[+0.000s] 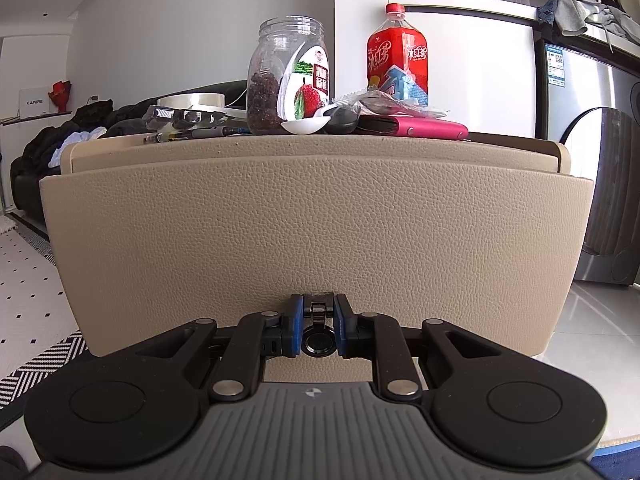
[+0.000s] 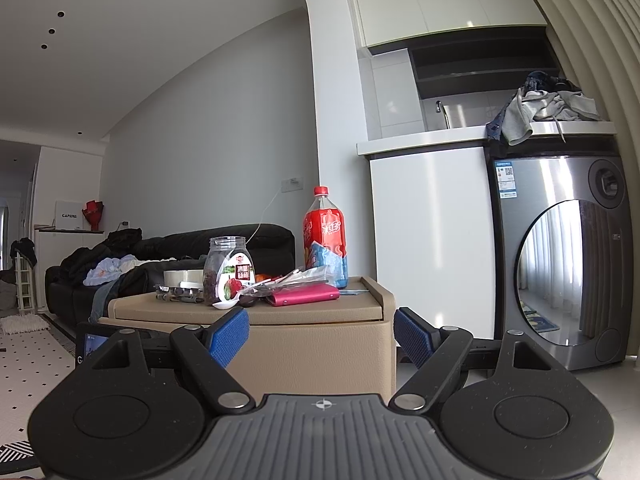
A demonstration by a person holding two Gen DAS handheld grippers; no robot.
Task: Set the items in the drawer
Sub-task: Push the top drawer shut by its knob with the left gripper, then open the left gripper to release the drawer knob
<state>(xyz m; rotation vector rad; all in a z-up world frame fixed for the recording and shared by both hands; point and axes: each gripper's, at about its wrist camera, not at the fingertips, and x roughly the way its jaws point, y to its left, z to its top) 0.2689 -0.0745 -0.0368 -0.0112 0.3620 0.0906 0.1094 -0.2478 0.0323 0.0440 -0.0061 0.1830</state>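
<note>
Two tongs are showing, one per view. At lower centre of the left view, the left tongs point(image 1: 317, 330) are clamping the dark pull point(image 1: 318, 311) on the beige drawer point(image 1: 312, 232) front. The right tongs point(image 2: 321, 334) are hanging spread and empty at mid-frame, the jar point(image 2: 229, 270), bottle point(image 2: 325, 236) and pink wallet point(image 2: 304, 294) sitting above them on the cabinet top.

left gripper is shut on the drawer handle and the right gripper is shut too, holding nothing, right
Not quite. The right gripper is open, its blue fingers spread wide with nothing between them, as the right wrist view shows. The left gripper is shut on the drawer handle.
</note>
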